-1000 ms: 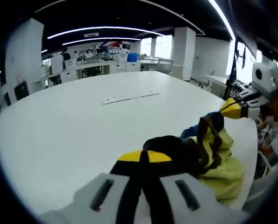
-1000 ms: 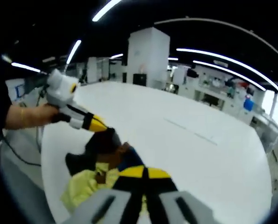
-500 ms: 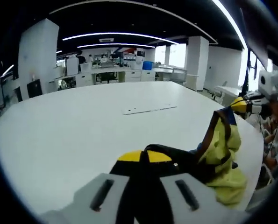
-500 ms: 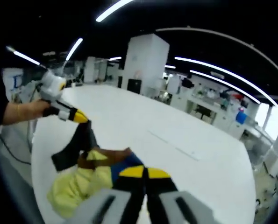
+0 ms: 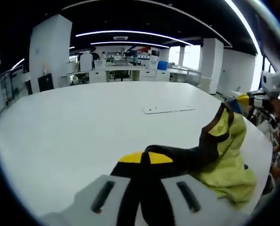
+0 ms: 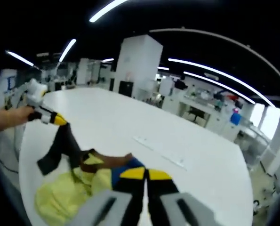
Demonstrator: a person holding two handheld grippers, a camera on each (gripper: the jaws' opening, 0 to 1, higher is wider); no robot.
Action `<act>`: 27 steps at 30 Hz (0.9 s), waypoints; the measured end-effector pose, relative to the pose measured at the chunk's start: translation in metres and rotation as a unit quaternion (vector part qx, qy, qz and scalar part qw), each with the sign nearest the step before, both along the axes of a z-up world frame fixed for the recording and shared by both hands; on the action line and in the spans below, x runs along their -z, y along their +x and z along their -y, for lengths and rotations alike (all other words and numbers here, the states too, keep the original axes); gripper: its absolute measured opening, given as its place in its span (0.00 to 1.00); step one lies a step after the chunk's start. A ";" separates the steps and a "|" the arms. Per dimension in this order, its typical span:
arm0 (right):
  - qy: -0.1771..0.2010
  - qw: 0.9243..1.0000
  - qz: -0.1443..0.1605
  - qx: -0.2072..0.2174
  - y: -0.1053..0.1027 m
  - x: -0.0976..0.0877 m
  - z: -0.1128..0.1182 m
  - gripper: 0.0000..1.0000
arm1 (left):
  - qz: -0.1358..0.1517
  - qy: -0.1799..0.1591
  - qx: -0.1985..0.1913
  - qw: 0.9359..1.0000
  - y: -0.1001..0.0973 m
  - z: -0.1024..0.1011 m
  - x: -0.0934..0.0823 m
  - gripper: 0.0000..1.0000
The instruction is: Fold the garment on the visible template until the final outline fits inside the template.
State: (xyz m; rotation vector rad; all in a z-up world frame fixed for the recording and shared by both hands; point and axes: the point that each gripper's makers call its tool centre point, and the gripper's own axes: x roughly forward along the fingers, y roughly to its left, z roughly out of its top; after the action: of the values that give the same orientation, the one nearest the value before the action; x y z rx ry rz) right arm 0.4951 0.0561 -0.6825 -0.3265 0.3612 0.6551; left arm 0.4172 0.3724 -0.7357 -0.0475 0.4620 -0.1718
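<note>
While both tools hold cloth, the step in hand looks like spreading the garment out, not yet folding it. In the left gripper view the left gripper, yellow-tipped with black jaws, is clamped together on a dark edge of the crumpled yellow-green garment with dark brown and blue trim. The cloth rises from there to the right gripper, which pinches its far end, so the fabric hangs stretched between the two above the near edge of the broad white table. In the right gripper view the right gripper is closed on the blue and brown trim, and the garment runs off toward the left gripper, held by a person's hand.

Farther out on the table lies a thin flat white strip, seen also in the right gripper view; whether this marks the template cannot be told. The next move likely calls for carrying the garment toward the middle of the table and laying it flat.

Against a second ago, the grippers have drawn further apart and the garment, then bunched in a heap between them, is pulled out longer and lifted.
</note>
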 end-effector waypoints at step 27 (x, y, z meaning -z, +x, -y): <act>-0.041 0.992 -0.086 0.080 0.087 0.119 0.022 0.00 | -0.060 0.011 -0.029 0.998 0.033 -0.040 0.058 0.00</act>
State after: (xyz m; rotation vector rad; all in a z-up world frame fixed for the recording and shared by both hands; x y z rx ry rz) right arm 0.5818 0.0345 -0.8013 -0.3172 0.5739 0.5120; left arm 0.4499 0.4127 -0.7933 -0.0495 0.5819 -0.1062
